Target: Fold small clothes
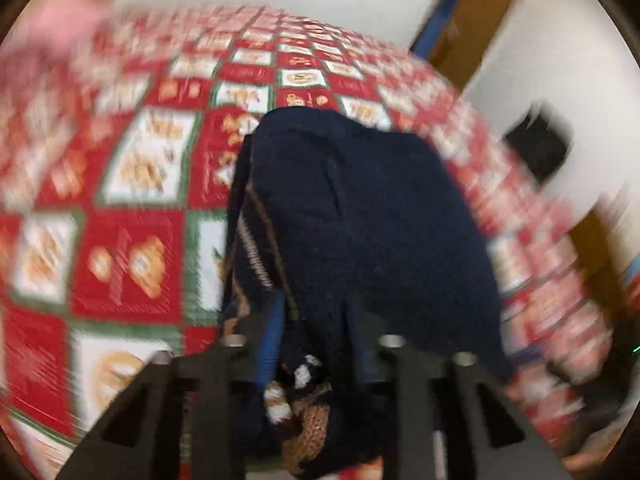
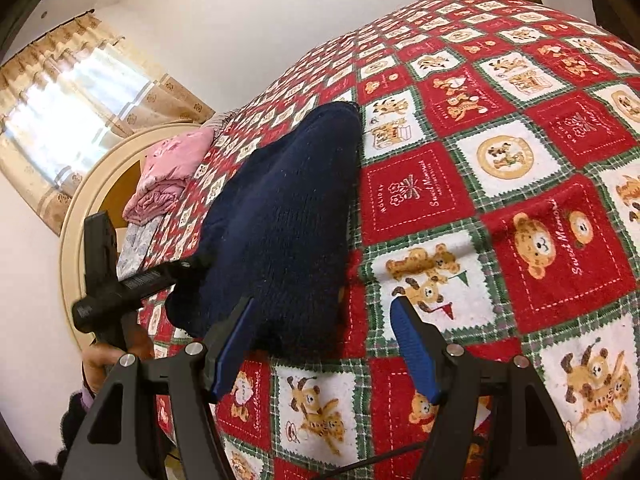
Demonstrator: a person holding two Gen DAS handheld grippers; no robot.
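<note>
A navy knitted garment (image 1: 360, 208) with brown and white trim lies bunched on a red patchwork bedspread (image 1: 128, 264) printed with bears. My left gripper (image 1: 314, 320) is shut on the garment's near edge, and the trim hangs between its fingers. This view is motion-blurred. In the right wrist view the same garment (image 2: 288, 216) is a folded dark mound on the bedspread (image 2: 520, 200). The left gripper (image 2: 188, 264), held by a hand, bites into its left side. My right gripper (image 2: 323, 300) stands open at the garment's near edge, its blue pads (image 2: 416, 348) holding nothing.
Folded pink clothes (image 2: 168, 168) are stacked at the bed's far left, by a cream round headboard (image 2: 80, 216). A curtained window (image 2: 60, 112) is behind it. A wooden door frame (image 1: 472, 12) and a dark object (image 1: 536, 148) sit beyond the bed's right edge.
</note>
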